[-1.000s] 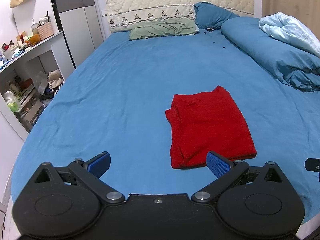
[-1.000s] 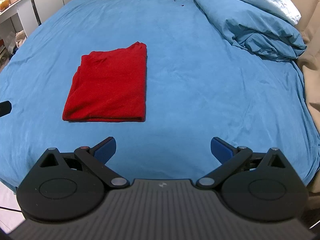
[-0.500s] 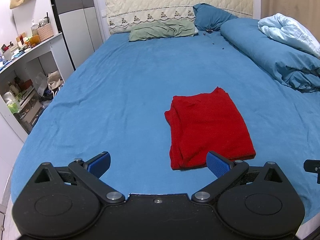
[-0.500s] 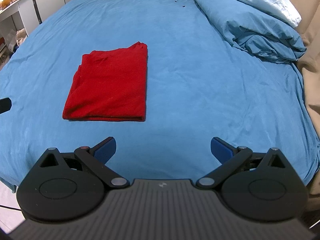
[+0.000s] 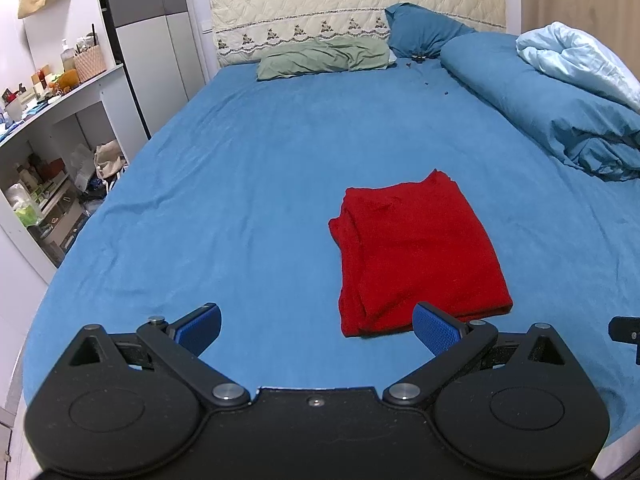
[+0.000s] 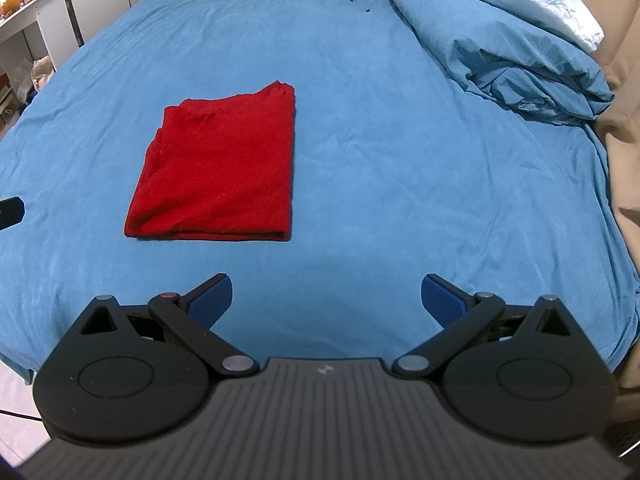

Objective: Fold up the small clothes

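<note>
A red garment (image 5: 416, 252), folded into a neat rectangle, lies flat on the blue bed sheet (image 5: 256, 184). In the left wrist view it sits ahead and to the right of my left gripper (image 5: 318, 328), whose blue-padded fingers stand wide open and empty near the bed's front edge. In the right wrist view the same red garment (image 6: 220, 172) lies ahead and to the left of my right gripper (image 6: 326, 298), also wide open and holding nothing. Neither gripper touches the cloth.
A rolled blue and pale duvet (image 6: 520, 44) fills the bed's right side. A green pillow (image 5: 320, 58) and a blue pillow (image 5: 420, 38) lie by the headboard. White shelves (image 5: 48, 140) with clutter stand left of the bed. A beige curtain (image 6: 624, 120) hangs at the right.
Both grippers have drawn back slightly from the folded red garment and tilted up a little. The garment has not moved and both grippers stay open.
</note>
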A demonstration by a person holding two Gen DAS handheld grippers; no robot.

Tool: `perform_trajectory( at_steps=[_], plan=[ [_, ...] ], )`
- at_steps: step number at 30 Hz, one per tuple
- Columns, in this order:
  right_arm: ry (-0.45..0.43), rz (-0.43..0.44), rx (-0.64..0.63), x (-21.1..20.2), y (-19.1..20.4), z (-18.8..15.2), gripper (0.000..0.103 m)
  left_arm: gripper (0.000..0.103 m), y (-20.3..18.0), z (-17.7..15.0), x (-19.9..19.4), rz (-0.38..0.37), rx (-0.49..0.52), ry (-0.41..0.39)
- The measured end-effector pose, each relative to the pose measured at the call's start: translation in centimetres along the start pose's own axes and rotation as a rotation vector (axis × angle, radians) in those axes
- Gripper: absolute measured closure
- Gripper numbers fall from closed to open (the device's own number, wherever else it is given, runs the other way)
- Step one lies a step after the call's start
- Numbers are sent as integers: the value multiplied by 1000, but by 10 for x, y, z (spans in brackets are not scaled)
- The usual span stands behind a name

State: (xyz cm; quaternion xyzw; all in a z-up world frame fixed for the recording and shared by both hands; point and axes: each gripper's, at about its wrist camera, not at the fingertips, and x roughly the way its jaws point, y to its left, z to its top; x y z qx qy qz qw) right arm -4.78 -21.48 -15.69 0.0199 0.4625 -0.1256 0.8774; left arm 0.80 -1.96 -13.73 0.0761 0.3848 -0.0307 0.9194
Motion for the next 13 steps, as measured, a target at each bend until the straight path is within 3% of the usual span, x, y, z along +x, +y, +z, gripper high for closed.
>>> perform_trajectory(
  at_steps=[13],
  plan=[
    [2,2,4,2,1,-1,0,0,6,-1,6,14,-52,-2]
  ],
)
